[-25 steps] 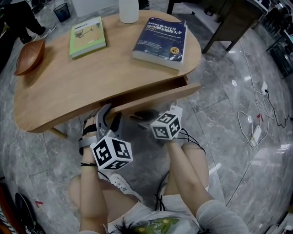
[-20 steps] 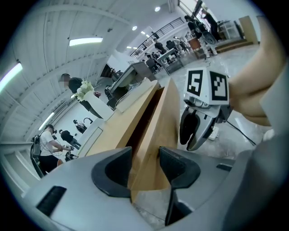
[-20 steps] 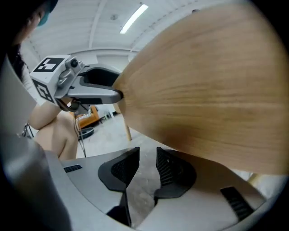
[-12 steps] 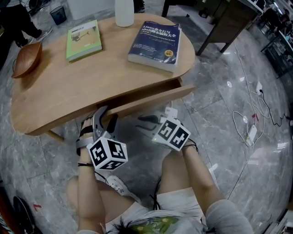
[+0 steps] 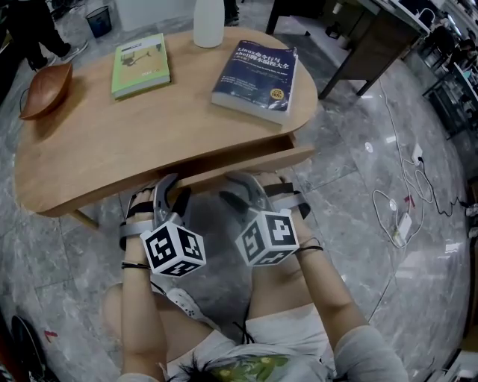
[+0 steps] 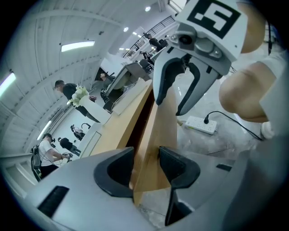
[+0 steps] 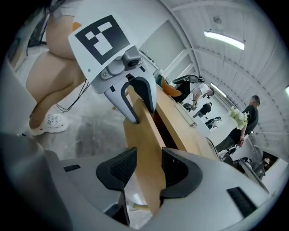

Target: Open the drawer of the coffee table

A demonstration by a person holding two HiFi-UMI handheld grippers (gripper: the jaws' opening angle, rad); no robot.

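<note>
The drawer front (image 5: 246,160) stands slightly out from under the worktop (image 5: 112,142), along its near edge. The left tongs (image 5: 172,192) are clamped on that front, just under the worktop's near edge. The right tongs (image 5: 240,191) straddle the front below the same edge, jaws opening, with the panel between them but not pinched.

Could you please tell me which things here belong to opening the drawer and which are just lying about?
Job in hand: coffee table, drawer front, left gripper clamped on it, right gripper astride it, fingers opening.
Lying about: green book, blue book, wooden bowl, white bottle, power strip on the floor.
</note>
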